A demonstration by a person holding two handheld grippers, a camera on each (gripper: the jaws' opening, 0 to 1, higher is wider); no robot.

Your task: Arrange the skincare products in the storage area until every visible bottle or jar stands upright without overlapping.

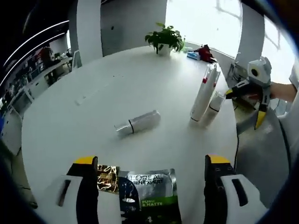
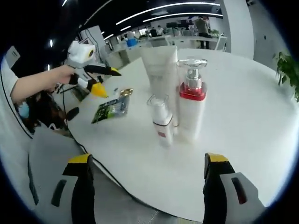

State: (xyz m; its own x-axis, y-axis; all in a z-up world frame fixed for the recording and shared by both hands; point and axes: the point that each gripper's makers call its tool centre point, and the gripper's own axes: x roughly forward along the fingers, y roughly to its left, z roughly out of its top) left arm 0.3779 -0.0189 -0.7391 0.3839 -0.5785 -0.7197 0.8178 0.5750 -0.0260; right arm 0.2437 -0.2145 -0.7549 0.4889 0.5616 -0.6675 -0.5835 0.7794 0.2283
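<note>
We logged three upright bottles (image 2: 175, 100), one clear bottle (image 1: 138, 123) lying flat (sachet (image 1: 148, 195) nearby); left gripper (image 1: 152, 171) and right gripper (image 2: 148, 167) gaped wide, empty.

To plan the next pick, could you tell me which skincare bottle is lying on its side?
The clear silvery bottle lies flat mid-table; the pump bottle and others stand upright.

Standing upright, clustered near the desk edge: tall white pump bottle with red collar (image 2: 191, 100), small white bottle (image 2: 162, 120), white tube (image 2: 160, 70). Lying on its side, well apart: silvery bottle (image 1: 138, 123).
</note>
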